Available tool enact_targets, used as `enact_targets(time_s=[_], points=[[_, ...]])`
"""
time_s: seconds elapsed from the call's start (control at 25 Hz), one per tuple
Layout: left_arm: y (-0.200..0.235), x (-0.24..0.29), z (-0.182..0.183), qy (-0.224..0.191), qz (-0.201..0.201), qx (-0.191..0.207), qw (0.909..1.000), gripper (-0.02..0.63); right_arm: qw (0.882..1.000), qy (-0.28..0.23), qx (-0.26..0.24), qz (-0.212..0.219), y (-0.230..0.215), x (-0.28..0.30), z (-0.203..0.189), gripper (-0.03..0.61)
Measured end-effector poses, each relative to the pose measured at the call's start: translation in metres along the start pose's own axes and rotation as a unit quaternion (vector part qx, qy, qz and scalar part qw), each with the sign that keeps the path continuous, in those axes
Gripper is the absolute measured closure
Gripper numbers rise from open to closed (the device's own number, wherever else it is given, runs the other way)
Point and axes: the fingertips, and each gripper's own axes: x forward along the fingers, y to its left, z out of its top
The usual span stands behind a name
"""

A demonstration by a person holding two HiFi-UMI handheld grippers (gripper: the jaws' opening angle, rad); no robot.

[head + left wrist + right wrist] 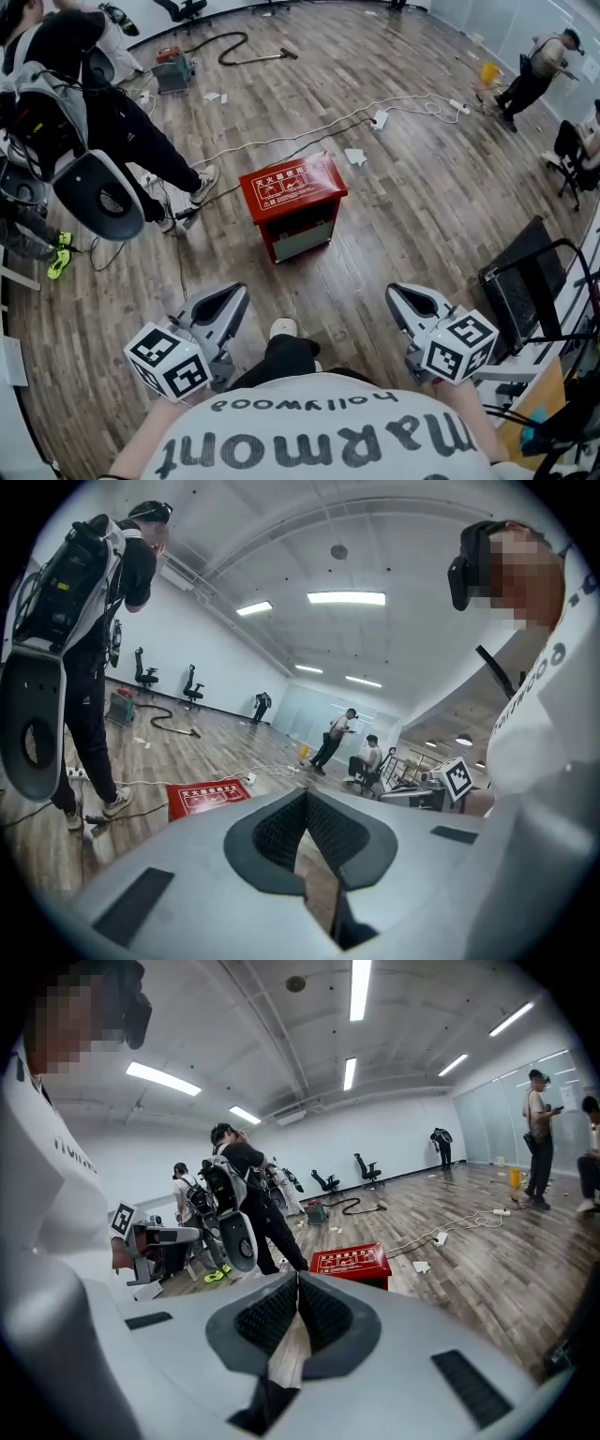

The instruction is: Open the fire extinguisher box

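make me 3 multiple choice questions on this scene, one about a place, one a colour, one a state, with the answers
1. Where is the fire extinguisher box?
A on a desk
B on the wooden floor
C on an office chair

2. What colour is the box?
A red
B blue
C yellow

3. How do the right gripper's jaws stand?
A wide apart
B closed on a cable
C closed together, nothing between them

Answers:
1 B, the head view shows it standing on the floorboards.
2 A, its top and sides are red.
3 C, the right gripper view shows the pads meeting, with only floor beyond.
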Motion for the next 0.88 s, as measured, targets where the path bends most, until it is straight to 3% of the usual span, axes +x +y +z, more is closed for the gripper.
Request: enact_targets(time_s=[0.28, 0.88], points=[[0.027, 0.025, 0.007, 0.016, -0.001, -0.004, 0.9999, 0.607, 1.0, 0.007, 0.003, -0.009, -0.019, 0.022, 0.012, 0.568], [0.103, 0.086, 0.067, 0.033, -0.016, 0.006, 0.9993, 0.607, 1.0, 0.01, 0.027, -0.012, -0.053, 0.109, 0.066, 0.568]])
